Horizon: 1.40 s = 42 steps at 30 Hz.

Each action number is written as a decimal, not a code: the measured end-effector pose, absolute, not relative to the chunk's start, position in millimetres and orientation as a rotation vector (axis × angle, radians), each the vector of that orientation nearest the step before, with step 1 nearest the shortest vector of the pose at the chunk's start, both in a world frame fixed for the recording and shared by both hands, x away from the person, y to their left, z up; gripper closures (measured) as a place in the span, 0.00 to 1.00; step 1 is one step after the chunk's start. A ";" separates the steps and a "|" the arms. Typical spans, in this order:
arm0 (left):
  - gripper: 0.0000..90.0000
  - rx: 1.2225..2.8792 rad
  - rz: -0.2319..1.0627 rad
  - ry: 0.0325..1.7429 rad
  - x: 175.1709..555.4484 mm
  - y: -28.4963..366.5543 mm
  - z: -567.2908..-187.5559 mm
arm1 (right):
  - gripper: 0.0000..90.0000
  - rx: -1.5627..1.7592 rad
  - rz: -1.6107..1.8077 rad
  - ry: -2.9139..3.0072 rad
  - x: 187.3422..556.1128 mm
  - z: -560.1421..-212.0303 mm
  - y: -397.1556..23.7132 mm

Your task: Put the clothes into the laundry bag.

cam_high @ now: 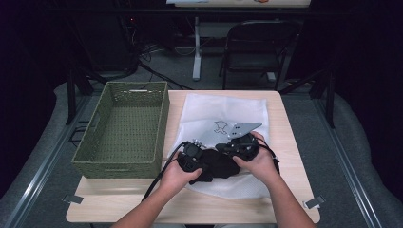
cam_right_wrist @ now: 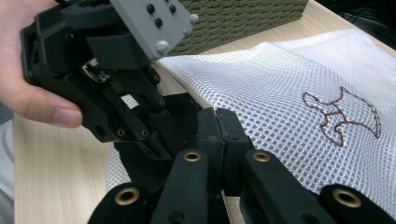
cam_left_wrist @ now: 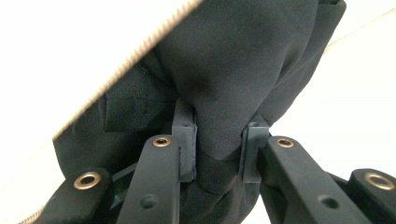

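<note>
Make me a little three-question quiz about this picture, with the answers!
1. True or false: the left gripper pinches black cloth.
2. What lies flat under the cloth: A a white mesh bag, B a newspaper, C a plate?
3. What colour is the basket at the table's left?

Key: 1 true. 2 A. 3 green.

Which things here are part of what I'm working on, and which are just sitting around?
In the job:
- black garment, gripped by left claw
- white mesh bag
- right claw, shut at the bag's edge

Lying about:
- green woven basket
- folding chair
</note>
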<state>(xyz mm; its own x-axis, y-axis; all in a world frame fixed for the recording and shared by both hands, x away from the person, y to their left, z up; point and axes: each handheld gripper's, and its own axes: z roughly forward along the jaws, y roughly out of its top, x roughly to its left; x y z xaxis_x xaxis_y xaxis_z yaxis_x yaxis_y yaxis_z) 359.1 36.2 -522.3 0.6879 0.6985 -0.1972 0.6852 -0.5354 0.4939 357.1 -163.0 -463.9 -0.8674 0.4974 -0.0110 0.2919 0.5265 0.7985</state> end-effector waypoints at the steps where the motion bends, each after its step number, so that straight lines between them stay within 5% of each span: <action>1: 0.82 2.352 0.030 1.061 360.1 35.4 -522.2 | 1.00 0.665 1.257 2.530 357.1 -463.8 -163.0; 27: 0.80 2.299 0.057 1.123 374.2 25.0 -529.5 | 1.00 0.664 1.246 2.537 357.0 -465.4 -161.3; 42: 0.59 2.326 0.079 1.061 367.9 26.6 -526.5 | 1.00 0.677 1.232 2.532 359.0 -466.9 -163.7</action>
<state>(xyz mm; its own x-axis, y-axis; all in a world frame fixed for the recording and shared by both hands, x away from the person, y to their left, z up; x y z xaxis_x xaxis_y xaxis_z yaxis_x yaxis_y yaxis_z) 367.9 26.6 -526.5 0.6824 0.7092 -0.1772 0.6751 -0.5184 0.5249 359.0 -163.7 -466.9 -0.8624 0.5059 -0.0163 0.2993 0.5357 0.7896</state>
